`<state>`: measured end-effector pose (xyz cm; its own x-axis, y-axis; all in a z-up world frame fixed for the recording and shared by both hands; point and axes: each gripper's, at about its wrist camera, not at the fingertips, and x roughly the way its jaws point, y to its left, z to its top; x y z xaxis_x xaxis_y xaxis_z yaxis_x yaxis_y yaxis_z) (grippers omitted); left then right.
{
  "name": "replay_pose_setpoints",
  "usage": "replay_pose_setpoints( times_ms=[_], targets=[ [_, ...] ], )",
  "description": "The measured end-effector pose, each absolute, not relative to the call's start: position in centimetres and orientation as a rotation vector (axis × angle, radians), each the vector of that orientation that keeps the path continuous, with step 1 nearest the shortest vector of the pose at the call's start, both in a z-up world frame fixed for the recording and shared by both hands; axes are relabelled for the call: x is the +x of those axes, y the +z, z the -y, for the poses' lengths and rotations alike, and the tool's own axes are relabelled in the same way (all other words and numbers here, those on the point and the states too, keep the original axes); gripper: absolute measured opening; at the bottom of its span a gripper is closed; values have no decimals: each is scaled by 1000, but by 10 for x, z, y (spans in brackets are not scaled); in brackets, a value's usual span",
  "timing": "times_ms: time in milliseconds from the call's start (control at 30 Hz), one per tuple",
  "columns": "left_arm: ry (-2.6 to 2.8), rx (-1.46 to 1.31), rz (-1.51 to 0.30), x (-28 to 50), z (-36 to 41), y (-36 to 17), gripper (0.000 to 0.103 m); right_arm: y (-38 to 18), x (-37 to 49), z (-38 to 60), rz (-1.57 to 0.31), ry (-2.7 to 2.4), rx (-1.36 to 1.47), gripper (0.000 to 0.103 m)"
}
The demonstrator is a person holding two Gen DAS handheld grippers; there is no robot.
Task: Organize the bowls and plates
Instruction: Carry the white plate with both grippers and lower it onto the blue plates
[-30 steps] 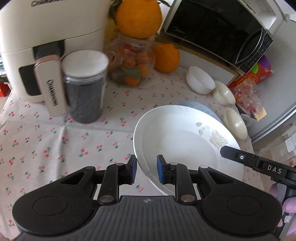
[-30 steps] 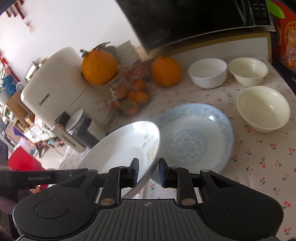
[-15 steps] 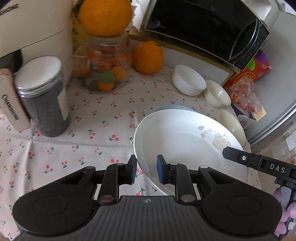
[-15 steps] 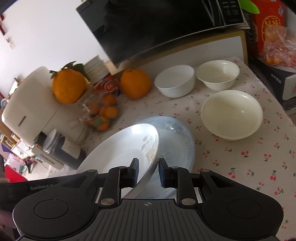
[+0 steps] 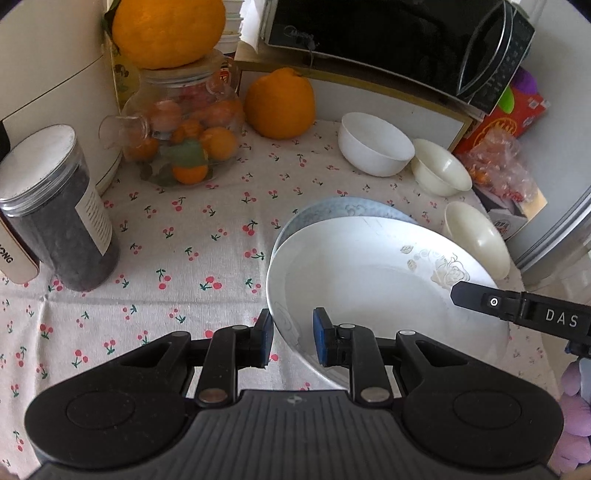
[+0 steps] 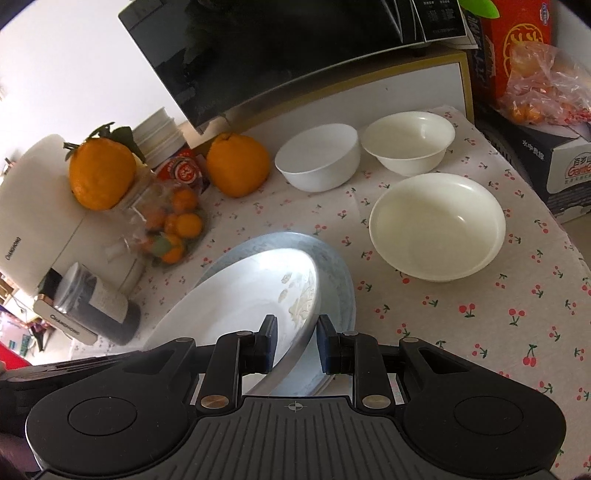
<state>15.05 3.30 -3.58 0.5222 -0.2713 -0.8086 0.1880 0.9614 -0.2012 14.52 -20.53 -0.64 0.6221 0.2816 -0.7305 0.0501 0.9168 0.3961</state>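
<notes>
Plates sit at the lower middle of both views: a white plate [image 5: 369, 280] with a pale flower pattern is held tilted over a blue-patterned plate [image 5: 332, 210], whose rim shows just behind it on the cherry-print tablecloth [image 5: 192, 229]. The left gripper [image 5: 293, 341] has its jaws closed on the near left rim of the white plate, blue pads on either side of the edge. In the right wrist view the right gripper [image 6: 296, 343] is clamped on the opposite rim of the same plate [image 6: 251, 295], which slants up toward the left, with the blue-patterned plate [image 6: 340, 291] underneath and to the right. In the left wrist view that gripper's black finger reaches in at the right edge of the frame, over the plate's far rim. Three bowls stand in the upper right of the right wrist view: a white bowl [image 6: 317, 162], a cream bowl [image 6: 408, 142] just beside it, and a wide cream bowl [image 6: 437, 225] nearer, close to the plates but apart from them. Toward the upper left stand a glass jar of small oranges [image 5: 184, 136] with a large orange [image 5: 168, 31] on top, another orange [image 5: 279, 103] beside it, and a dark lidded canister [image 5: 55, 210] at the left edge. A black microwave [image 5: 399, 40] fills the top.
</notes>
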Motion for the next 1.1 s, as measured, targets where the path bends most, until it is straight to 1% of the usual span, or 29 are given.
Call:
replay_pose_setpoints(
  times_ms=[367,733,1100],
  targets=[
    [-268,-4,-966,149,-23,-38,21,-14,147,197,-915,113,313,23],
    [-267,27,-960,147,-20,-40,21,-10,146,182,-909,106,174,23],
    [-260,45,-949,146,-18,-40,22,-10,147,183,-924,98,189,23]
  ],
)
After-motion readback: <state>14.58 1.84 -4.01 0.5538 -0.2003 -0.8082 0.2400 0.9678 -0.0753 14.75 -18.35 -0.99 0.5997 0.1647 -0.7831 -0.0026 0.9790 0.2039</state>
